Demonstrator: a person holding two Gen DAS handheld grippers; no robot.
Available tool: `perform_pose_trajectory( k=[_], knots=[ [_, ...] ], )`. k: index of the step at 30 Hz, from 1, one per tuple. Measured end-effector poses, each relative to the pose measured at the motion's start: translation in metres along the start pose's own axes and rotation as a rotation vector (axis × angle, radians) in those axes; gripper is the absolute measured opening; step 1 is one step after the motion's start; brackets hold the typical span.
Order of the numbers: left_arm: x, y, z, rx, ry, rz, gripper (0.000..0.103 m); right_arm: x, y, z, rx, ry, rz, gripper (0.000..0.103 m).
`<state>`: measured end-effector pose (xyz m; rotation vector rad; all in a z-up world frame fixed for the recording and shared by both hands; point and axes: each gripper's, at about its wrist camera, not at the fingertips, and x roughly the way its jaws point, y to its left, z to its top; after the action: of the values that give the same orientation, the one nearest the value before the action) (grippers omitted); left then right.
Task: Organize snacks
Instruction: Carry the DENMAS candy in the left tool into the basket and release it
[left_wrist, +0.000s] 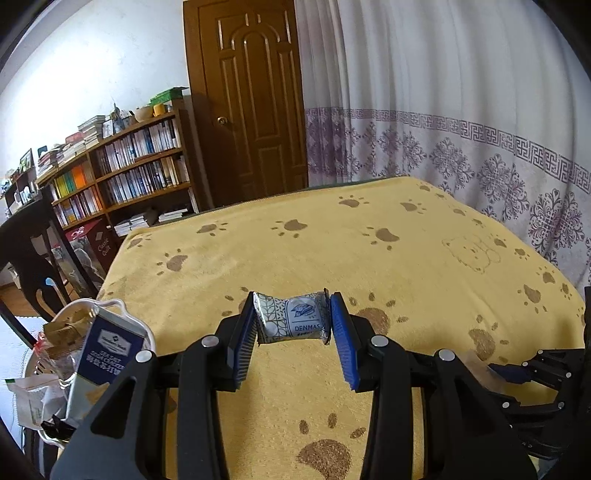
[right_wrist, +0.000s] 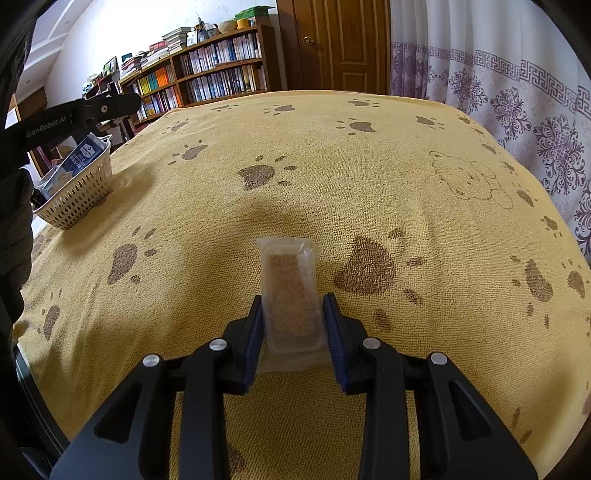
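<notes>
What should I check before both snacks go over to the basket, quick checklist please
1. Left hand-held gripper pinching the Denmas packet: ok, held clear of the cloth.
2. Right hand-held gripper closed on the clear-wrapped bar: ok.
3. Bar lifted off the yellow cloth: cannot tell.
4. Basket upright: ok.
5. Space left in the basket: cannot tell, a blue cracker box fills much of it.

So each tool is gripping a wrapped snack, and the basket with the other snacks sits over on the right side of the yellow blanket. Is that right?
Not quite: the basket sits on the left side of the yellow blanket, as the right wrist view shows. The rest holds: the left tool grips a white and blue wrapped snack, and the right tool grips a clear-wrapped brown bar.
</notes>
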<state>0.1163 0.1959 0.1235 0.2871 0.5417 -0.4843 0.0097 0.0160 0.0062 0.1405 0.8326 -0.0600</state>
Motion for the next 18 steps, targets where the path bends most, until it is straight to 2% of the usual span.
perform_pose_trajectory(
  k=[11,15,18],
  knots=[
    [-0.009,0.012,0.004,-0.024,-0.022,0.019,0.04,0.004,0.004,0.005,-0.014,0.009,-0.017,0.033],
    [-0.016,0.027,0.007,-0.056,-0.04,0.031,0.04,0.006,0.007,0.008,-0.009,0.012,-0.031,0.031],
    [-0.021,0.045,0.009,-0.097,-0.053,0.049,0.04,0.004,0.004,0.01,0.027,0.014,-0.008,0.029]
  ],
)
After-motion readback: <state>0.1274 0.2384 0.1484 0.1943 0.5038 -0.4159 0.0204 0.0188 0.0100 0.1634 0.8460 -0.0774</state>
